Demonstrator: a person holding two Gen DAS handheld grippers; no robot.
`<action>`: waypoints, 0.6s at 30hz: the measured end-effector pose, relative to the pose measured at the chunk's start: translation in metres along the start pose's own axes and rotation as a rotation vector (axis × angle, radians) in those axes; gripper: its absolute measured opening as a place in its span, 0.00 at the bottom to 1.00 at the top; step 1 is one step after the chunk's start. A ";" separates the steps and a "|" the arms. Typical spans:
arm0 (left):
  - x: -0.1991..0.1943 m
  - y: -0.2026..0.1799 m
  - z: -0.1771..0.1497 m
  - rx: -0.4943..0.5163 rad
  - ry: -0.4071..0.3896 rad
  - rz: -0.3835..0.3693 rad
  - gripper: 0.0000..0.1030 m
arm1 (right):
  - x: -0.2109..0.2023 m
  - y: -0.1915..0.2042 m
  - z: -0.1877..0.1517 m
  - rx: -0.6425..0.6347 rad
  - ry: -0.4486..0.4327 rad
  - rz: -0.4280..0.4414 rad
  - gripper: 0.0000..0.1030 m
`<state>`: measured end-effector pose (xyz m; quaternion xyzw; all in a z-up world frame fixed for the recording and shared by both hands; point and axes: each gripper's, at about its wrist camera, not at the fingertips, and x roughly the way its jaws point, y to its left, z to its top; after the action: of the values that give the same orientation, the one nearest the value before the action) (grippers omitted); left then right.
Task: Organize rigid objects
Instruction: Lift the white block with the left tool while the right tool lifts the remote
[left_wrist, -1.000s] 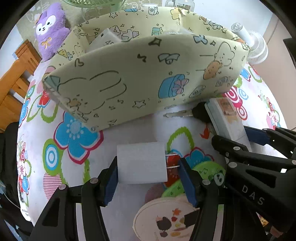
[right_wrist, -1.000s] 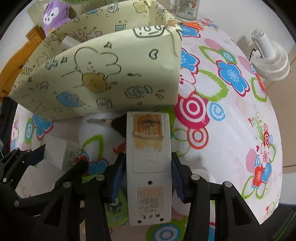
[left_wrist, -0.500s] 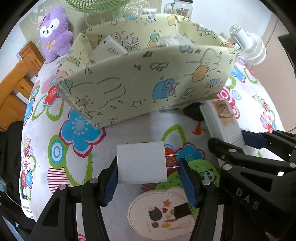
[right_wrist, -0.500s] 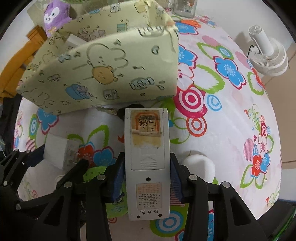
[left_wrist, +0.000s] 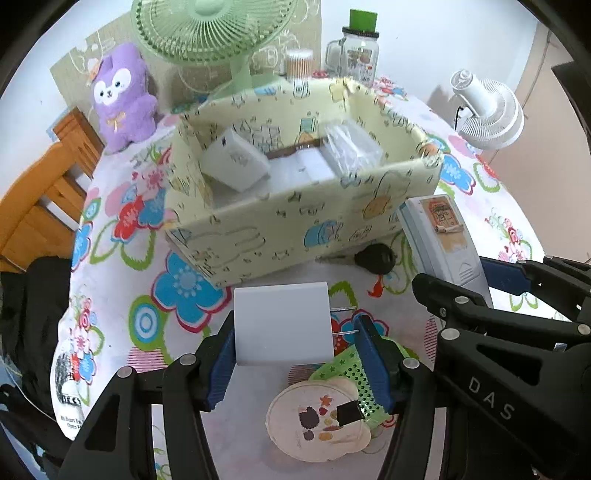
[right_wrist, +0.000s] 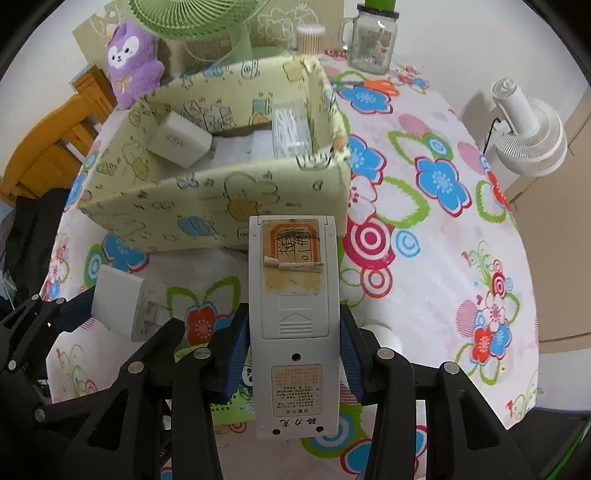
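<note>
My left gripper (left_wrist: 297, 325) is shut on a white plug charger (left_wrist: 280, 325), one pad on its body and the other at its metal prongs. In the right wrist view the right gripper (right_wrist: 293, 321) is shut on a grey remote control (right_wrist: 293, 295), held back side up. That remote (left_wrist: 439, 229) also shows at the right of the left wrist view. Both hang above the flowered tablecloth (right_wrist: 443, 258), just in front of a pale yellow cartoon-print box (left_wrist: 295, 229). Inside the box lie another white charger (left_wrist: 236, 162) and a clear plastic case (left_wrist: 351, 147).
A black-headed key (left_wrist: 375, 254) lies at the box's front wall. Below the grippers sit a round printed lid (left_wrist: 317, 421) and a green perforated item (left_wrist: 351, 369). Behind the box stand a green fan (left_wrist: 214, 29), purple plush (left_wrist: 122, 96), glass jar (left_wrist: 358, 51) and white fan (left_wrist: 487, 107).
Both grippers have risen with the charger and the remote still held. The box now appears lower in view, so its inside shows.
</note>
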<state>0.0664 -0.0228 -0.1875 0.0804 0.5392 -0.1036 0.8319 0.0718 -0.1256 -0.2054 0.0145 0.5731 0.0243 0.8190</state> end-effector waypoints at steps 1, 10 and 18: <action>-0.002 -0.001 0.002 -0.002 -0.005 0.002 0.61 | -0.003 0.000 0.000 -0.001 -0.005 -0.001 0.46; -0.026 0.001 0.010 -0.010 -0.028 0.010 0.61 | -0.025 -0.004 0.011 -0.008 -0.041 -0.002 0.46; -0.048 0.003 0.020 -0.016 -0.062 -0.002 0.61 | -0.051 -0.002 0.019 -0.022 -0.090 0.001 0.46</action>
<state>0.0655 -0.0207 -0.1357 0.0698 0.5143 -0.1026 0.8486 0.0721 -0.1308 -0.1516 0.0071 0.5351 0.0302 0.8442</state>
